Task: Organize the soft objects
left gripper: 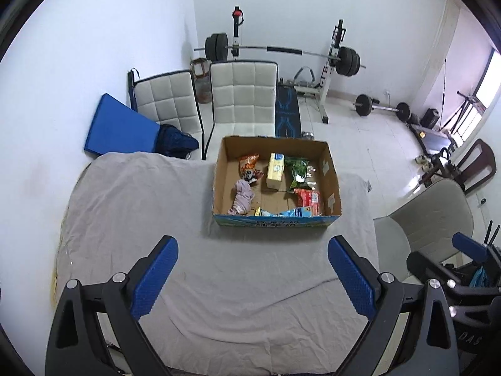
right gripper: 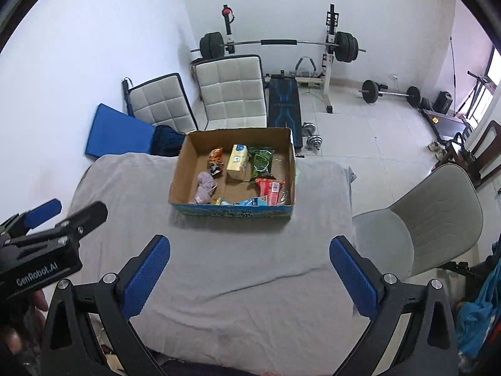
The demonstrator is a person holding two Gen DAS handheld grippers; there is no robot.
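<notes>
An open cardboard box (left gripper: 332,172) (right gripper: 180,169) stands on a table under a grey cloth (left gripper: 141,206) (right gripper: 125,188). In it lie a pale pink cloth bundle (left gripper: 242,195) (right gripper: 205,189), an orange snack bag (left gripper: 249,166) (right gripper: 216,158), a yellow pack (left gripper: 275,170) (right gripper: 238,161), a green bag (left gripper: 297,172) (right gripper: 261,163), a red pack (left gripper: 310,199) (right gripper: 271,189) and a light blue pack (left gripper: 294,212) (right gripper: 250,202). My left gripper (left gripper: 253,257) is open and empty, well short of the box. My right gripper (right gripper: 250,255) is open and empty too.
The left gripper's body (right gripper: 47,238) shows at the left of the right wrist view. A grey chair (left gripper: 429,219) (right gripper: 432,216) stands right of the table. Two white chairs (left gripper: 244,94) (right gripper: 231,91), a blue mat (left gripper: 119,128) and a barbell rack (left gripper: 332,59) stand beyond.
</notes>
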